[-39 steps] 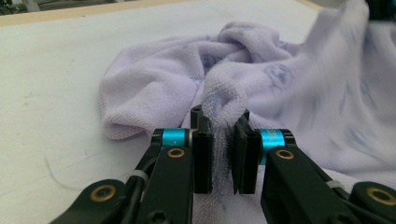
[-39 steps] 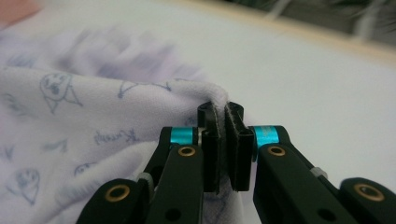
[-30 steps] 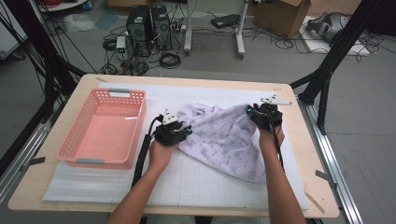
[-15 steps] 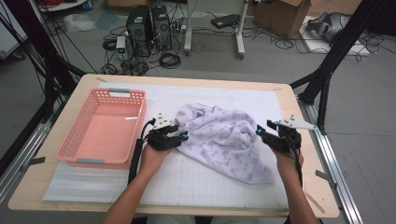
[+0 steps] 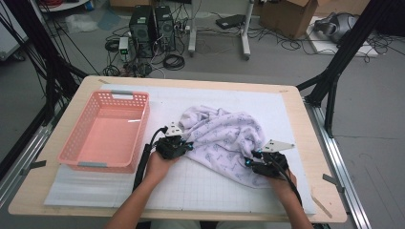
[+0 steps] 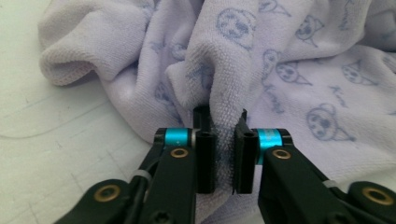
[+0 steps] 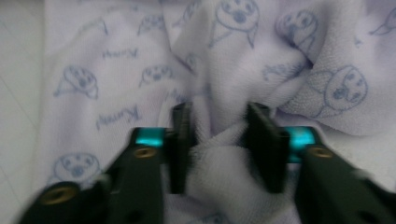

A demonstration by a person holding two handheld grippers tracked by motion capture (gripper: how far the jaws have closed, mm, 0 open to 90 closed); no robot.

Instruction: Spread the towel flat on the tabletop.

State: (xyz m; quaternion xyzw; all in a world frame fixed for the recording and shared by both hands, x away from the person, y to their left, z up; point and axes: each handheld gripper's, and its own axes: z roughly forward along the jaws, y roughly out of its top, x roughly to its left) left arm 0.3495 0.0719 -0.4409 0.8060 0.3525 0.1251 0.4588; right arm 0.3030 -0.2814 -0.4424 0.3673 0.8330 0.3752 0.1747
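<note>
Towel [image 5: 224, 138], pale lilac terry printed with small blue animal faces, lies crumpled on the white gridded mat [image 5: 200, 186] in the middle of the counter [image 5: 305, 124], just right of the pink plastic basket [image 5: 102, 131]. Its bulk runs slantwise, from the far left near the basket down to the near right corner. The left claw [image 5: 185, 145] sits at the towel's left edge and is clenched on a raised fold of the cloth, seen pinched between its jaws in the left gripper view [image 6: 220, 140]. The right claw [image 5: 253, 160] sits at the towel's near right end; its jaws stand apart with a bunch of cloth between them [image 7: 219, 135], so it reads as released, about to close. Each hand holds one end of the slant, forearms reaching in low from the near edge, wrists about level with the counter, the two claws well apart with the heap between them
</note>
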